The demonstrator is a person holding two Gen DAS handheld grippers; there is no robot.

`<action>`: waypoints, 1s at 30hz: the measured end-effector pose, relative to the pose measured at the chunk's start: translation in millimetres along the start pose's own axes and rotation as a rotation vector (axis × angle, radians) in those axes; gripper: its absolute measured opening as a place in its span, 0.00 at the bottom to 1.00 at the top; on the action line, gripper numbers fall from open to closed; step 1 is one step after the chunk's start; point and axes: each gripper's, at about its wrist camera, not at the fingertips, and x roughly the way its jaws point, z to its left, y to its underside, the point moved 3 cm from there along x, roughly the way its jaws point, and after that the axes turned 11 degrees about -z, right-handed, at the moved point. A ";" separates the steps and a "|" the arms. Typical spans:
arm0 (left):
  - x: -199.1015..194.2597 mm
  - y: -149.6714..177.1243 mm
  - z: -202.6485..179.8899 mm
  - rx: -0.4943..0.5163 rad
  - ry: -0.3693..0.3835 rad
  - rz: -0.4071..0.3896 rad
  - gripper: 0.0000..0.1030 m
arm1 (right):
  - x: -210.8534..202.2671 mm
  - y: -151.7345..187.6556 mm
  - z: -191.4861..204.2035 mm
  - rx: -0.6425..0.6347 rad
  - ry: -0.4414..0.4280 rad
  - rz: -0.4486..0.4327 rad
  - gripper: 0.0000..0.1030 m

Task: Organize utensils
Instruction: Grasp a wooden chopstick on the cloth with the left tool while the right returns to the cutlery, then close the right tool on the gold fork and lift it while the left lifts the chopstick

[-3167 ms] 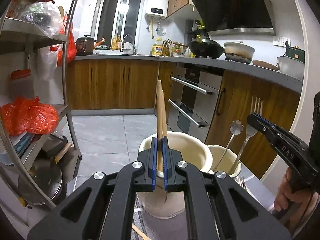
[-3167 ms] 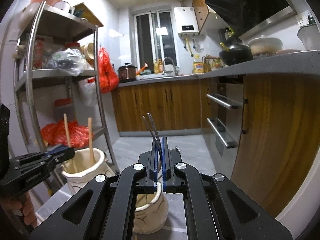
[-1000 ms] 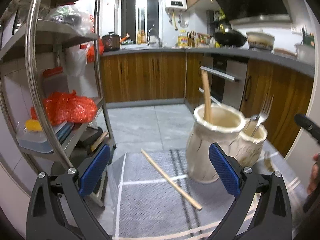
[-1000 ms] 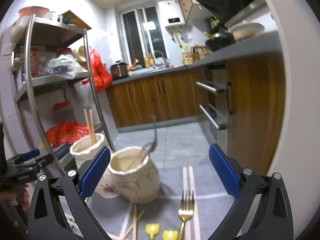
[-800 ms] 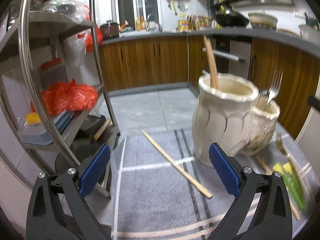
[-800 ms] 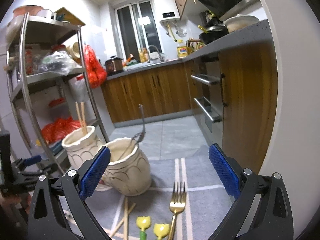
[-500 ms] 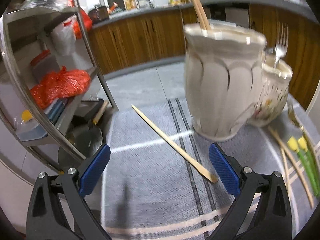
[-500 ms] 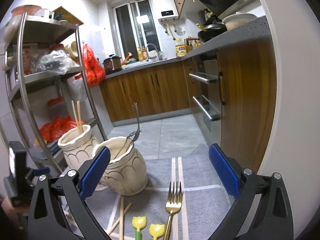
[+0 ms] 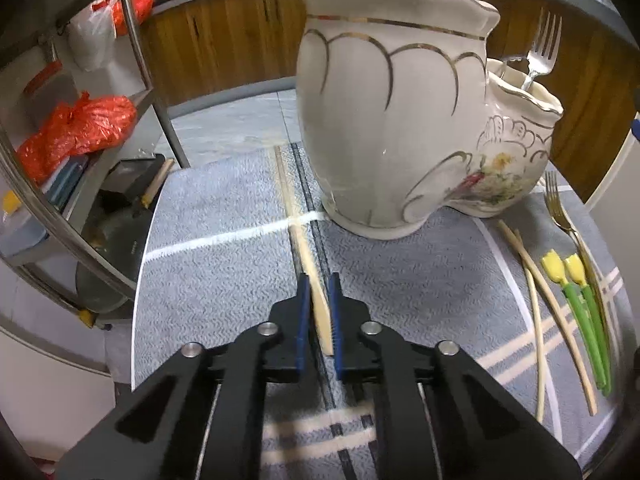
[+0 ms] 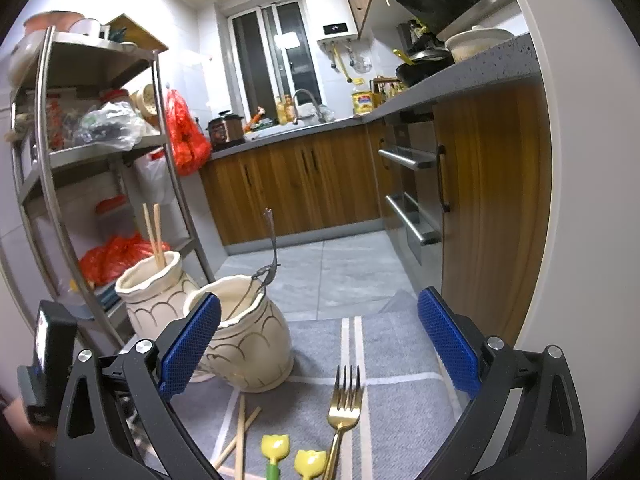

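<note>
- My left gripper (image 9: 319, 312) has its jaws nearly closed around the near end of a wooden chopstick (image 9: 301, 240) that lies flat on the grey mat (image 9: 224, 272); the pads sit just beside the wood on both sides, and I cannot tell whether they press it yet
- The chopstick runs away from me toward 12 o'clock, its far end passing just left of the tall jar (image 9: 392, 120); I judge it light, stiff and smooth, so it may roll or pivot if pinched only at the tip; a hold slightly further up the shaft would swing less
- My right gripper (image 10: 320, 344) is spread wide and empty, hovering above a gold fork (image 10: 344, 404) at 6 o'clock; the fork looks rigid and thin, lying flat, so the neck of the handle seems the best place to take it
- Two yellow-tipped green picks (image 10: 276, 452) and loose chopsticks (image 10: 240, 436) lie just beside the fork at 7 o'clock; crowding there could catch a pad
- The short jar (image 10: 248, 344) touches the tall jar at 10 o'clock from my right jaws; both look ceramic, heavy and breakable, with narrow mouths already holding utensils
- The mat edge drops off at 9 o'clock in the left view, beside a metal shelf rack (image 9: 132, 40); open room lies toward 12 o'clock
</note>
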 end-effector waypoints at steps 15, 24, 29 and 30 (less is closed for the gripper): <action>-68.5 54.4 9.7 -0.016 0.071 0.069 0.07 | -6.6 -2.7 2.0 -0.014 -0.007 -0.011 0.95; -46.9 38.7 12.3 -0.032 0.050 0.031 0.17 | -18.9 6.1 8.0 -0.064 -0.006 -0.005 0.95; -39.7 36.2 7.4 0.022 0.010 0.011 0.18 | -30.9 20.0 0.7 -0.085 0.008 0.069 0.93; -39.8 36.7 7.4 0.028 0.010 0.008 0.18 | -34.7 24.1 -0.6 -0.095 0.013 0.091 0.92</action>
